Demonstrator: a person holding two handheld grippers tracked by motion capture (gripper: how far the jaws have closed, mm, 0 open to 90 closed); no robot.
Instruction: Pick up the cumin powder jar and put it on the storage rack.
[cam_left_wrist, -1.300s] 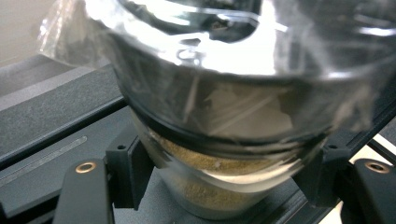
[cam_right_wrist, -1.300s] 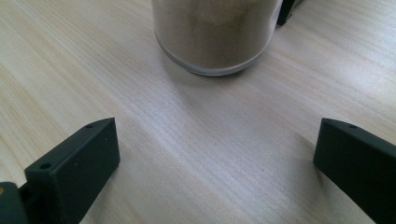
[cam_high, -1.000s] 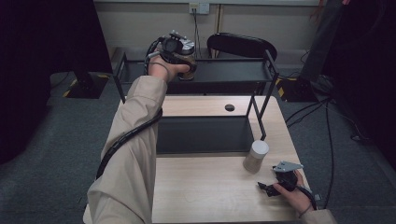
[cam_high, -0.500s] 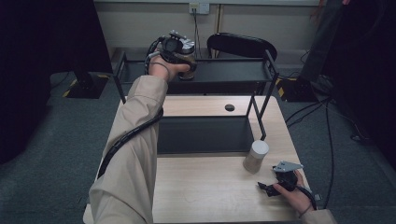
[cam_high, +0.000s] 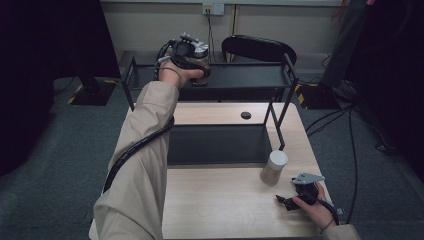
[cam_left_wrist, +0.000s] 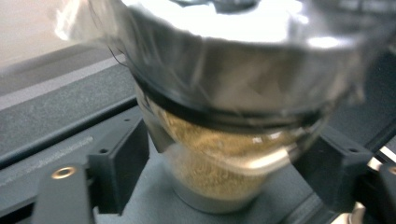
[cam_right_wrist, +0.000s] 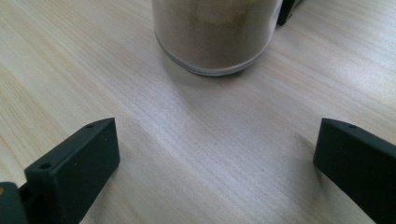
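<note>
Golden-brown powder fills the glass jar (cam_left_wrist: 219, 140) standing on the far black shelf (cam_high: 250, 77), between the jaws of the left gripper (cam_high: 192, 55); whether they actually press it is hard to judge. Down on the wooden table (cam_high: 220, 200), the right gripper (cam_high: 290, 200) rests spread wide, just short of a second, white-lidded jar (cam_high: 274, 167).
</note>
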